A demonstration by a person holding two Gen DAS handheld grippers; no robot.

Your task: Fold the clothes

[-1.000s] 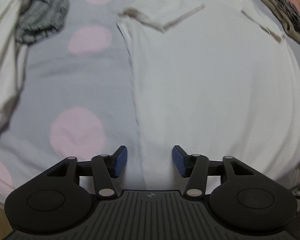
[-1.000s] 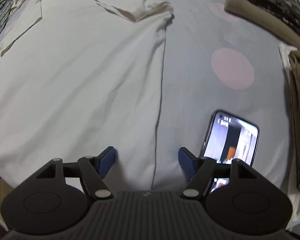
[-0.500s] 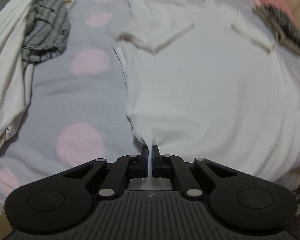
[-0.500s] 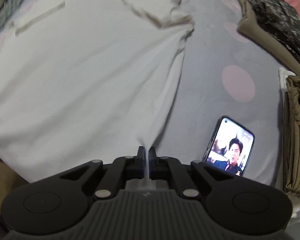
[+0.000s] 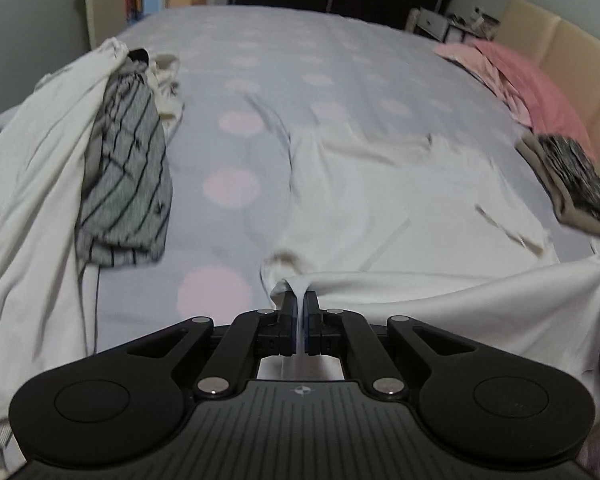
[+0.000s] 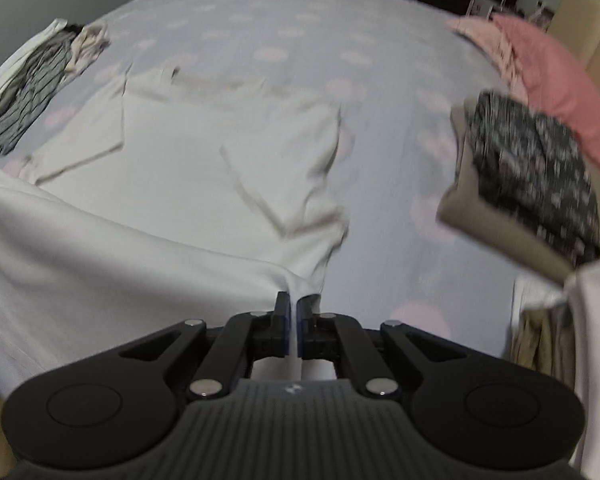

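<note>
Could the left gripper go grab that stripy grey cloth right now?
Probably not yet. The left gripper is shut on the white T-shirt hem, so it is busy. The stripy grey cloth lies uncovered to its left, with nothing between.

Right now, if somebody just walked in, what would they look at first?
Probably the big white T-shirt in the middle of the polka-dot bed, its near hem lifted, pinched by the left gripper and the right gripper. Next, the pink pillow at the far right.

White shirt (image 5: 380, 216); grey bedsheet (image 5: 300, 60) with pink dots; grey black-striped garment (image 5: 128, 184) at its left edge; pink pillow (image 6: 556, 88).
</note>
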